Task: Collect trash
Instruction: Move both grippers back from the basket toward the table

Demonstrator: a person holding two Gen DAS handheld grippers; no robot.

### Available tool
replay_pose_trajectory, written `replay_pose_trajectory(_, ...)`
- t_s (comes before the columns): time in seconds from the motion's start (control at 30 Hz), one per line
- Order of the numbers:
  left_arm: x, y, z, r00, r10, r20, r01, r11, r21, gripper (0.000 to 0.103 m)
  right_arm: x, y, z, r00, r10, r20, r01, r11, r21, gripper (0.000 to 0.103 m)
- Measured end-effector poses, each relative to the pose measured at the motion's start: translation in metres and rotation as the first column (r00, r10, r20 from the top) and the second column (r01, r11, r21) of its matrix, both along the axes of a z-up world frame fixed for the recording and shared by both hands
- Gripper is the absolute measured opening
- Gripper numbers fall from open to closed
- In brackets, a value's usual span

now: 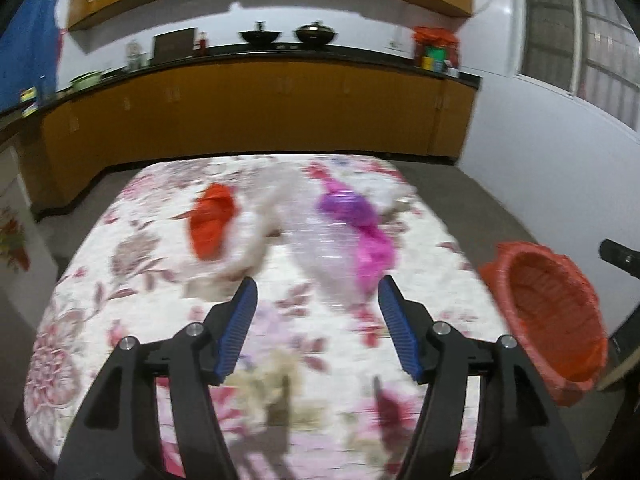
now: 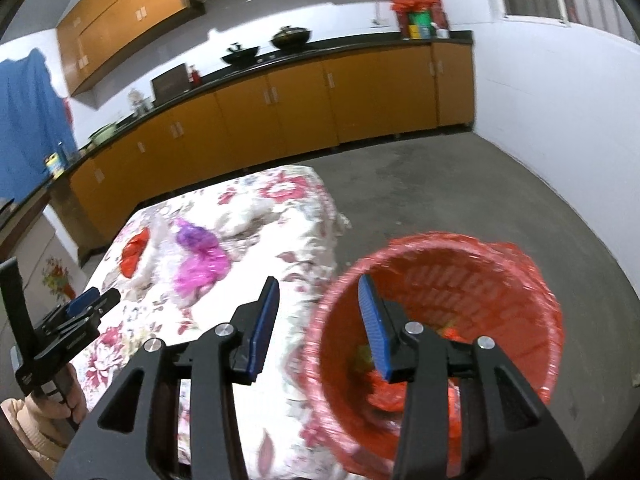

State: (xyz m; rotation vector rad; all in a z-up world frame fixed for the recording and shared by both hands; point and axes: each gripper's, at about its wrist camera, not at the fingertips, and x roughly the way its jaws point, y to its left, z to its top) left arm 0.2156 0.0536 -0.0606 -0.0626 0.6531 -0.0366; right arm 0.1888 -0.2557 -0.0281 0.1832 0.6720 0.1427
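On the floral tablecloth (image 1: 140,280) lie a crumpled red wrapper (image 1: 212,222), a purple and pink wrapper (image 1: 356,224), a clear plastic bag (image 1: 320,256) and whitish paper (image 1: 256,240). My left gripper (image 1: 318,294) is open and empty, just short of the clear bag. A red bin (image 2: 440,320) lined with a red bag stands at the table's right edge, with trash at its bottom. My right gripper (image 2: 318,294) is open and empty, hovering over the bin's near rim. The red wrapper (image 2: 134,254) and purple wrapper (image 2: 200,256) also show in the right wrist view.
The bin (image 1: 548,316) shows at the right in the left wrist view. Orange kitchen cabinets (image 1: 280,108) with a dark counter holding woks (image 1: 260,36) run behind the table. Grey concrete floor (image 2: 460,184) lies to the right. The left gripper (image 2: 76,316) shows at the left edge.
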Motion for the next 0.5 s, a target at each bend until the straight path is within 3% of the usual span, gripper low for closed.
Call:
replay_pose_trajectory(0.23, -0.001, 0.048, -0.002, 0.993, 0.116, 0.011, -0.116, 0.993, 0.014, 0.068, 0.019, 0.055, 0.004, 0.994, 0.108, 0.006, -0.107, 0.994, -0.023, 0.043)
replay_pose_trajectory(0.5, 0.001, 0.081, -0.006, 0.984, 0.18, 0.008, -0.18, 0.984, -0.011, 0.069, 0.045, 0.126, -0.005, 0.974, 0.225, -0.012, -0.225, 0.973, -0.051, 0.043)
